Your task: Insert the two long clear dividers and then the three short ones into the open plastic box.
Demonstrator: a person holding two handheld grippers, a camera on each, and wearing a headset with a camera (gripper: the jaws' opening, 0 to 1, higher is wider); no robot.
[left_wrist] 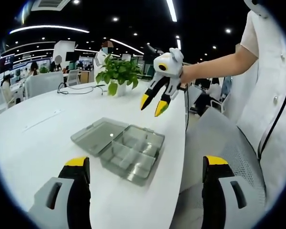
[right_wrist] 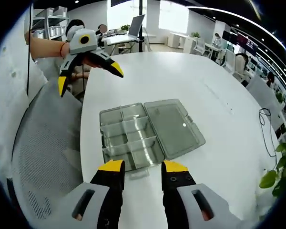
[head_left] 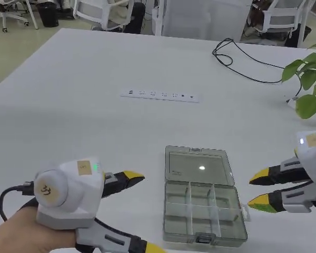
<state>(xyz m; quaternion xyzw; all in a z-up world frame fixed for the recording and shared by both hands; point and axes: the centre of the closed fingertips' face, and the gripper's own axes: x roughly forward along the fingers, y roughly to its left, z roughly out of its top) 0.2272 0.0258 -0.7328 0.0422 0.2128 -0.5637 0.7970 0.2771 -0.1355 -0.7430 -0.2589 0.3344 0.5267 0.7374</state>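
Observation:
The open plastic box (head_left: pixel 169 227) lies near the table's front edge, its lid (head_left: pixel 199 166) flat behind it. Clear dividers (head_left: pixel 202 206) stand inside and split it into several compartments. A small clear piece (head_left: pixel 244 210) lies on the table by the box's right side. My left gripper (head_left: pixel 144 212) hovers left of the box, open wide and holding nothing. My right gripper (head_left: pixel 253 190) hovers just right of the box, open and holding nothing. In the left gripper view the box (left_wrist: pixel 134 177) lies ahead between the jaws. In the right gripper view the box (right_wrist: pixel 105 142) sits just beyond the tips.
A white power strip (head_left: pixel 159 95) lies mid-table. A black cable (head_left: pixel 242 58) loops at the back right, near a potted plant (head_left: pixel 308 79). A grey mesh chair (right_wrist: pixel 43 157) stands at the table's near edge. Office chairs stand beyond the far edge.

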